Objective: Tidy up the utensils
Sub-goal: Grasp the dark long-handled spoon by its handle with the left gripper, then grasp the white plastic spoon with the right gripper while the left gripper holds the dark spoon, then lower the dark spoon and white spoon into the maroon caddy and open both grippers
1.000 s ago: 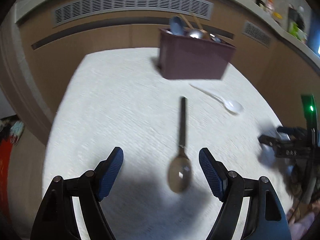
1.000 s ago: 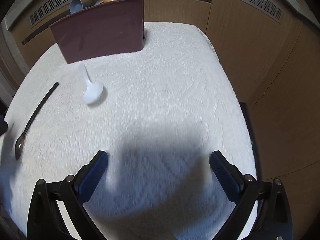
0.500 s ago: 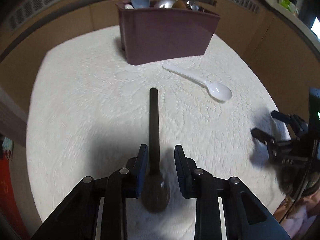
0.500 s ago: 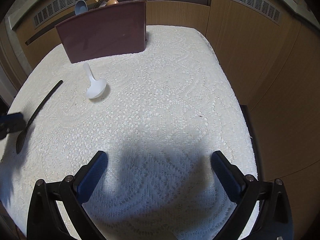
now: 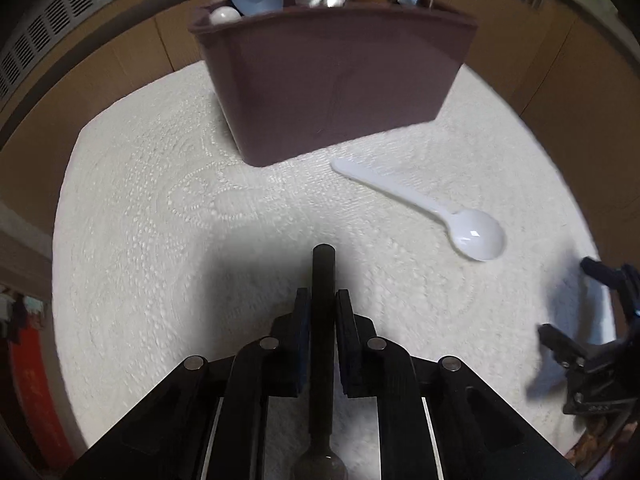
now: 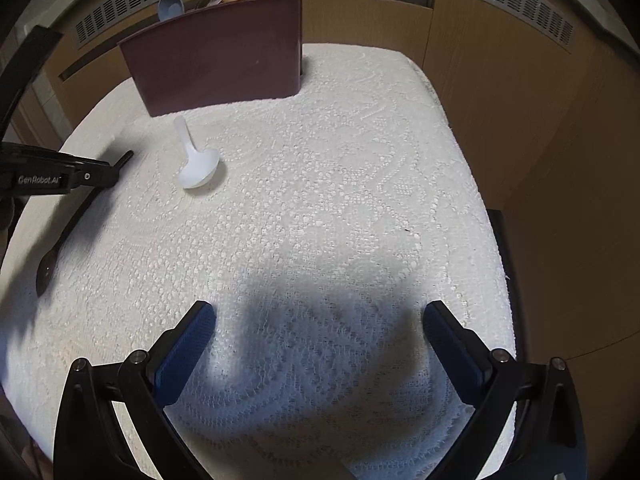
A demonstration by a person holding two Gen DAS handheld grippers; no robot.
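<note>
White lace tablecloth [image 6: 360, 184], wood panelling [image 6: 520, 92], perhaps vents [image 6: 516, 12].

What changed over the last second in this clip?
The left gripper came down over the dark spoon, and its jaws went from wide open to shut on the handle. The white spoon, the maroon bin and the open right gripper stayed as they were.

Your left gripper [image 5: 322, 308] went from wide open to clamped on the dark spoon [image 5: 323, 320] handle, pointing 12 o'clock toward the bin [image 5: 336, 92].
</note>
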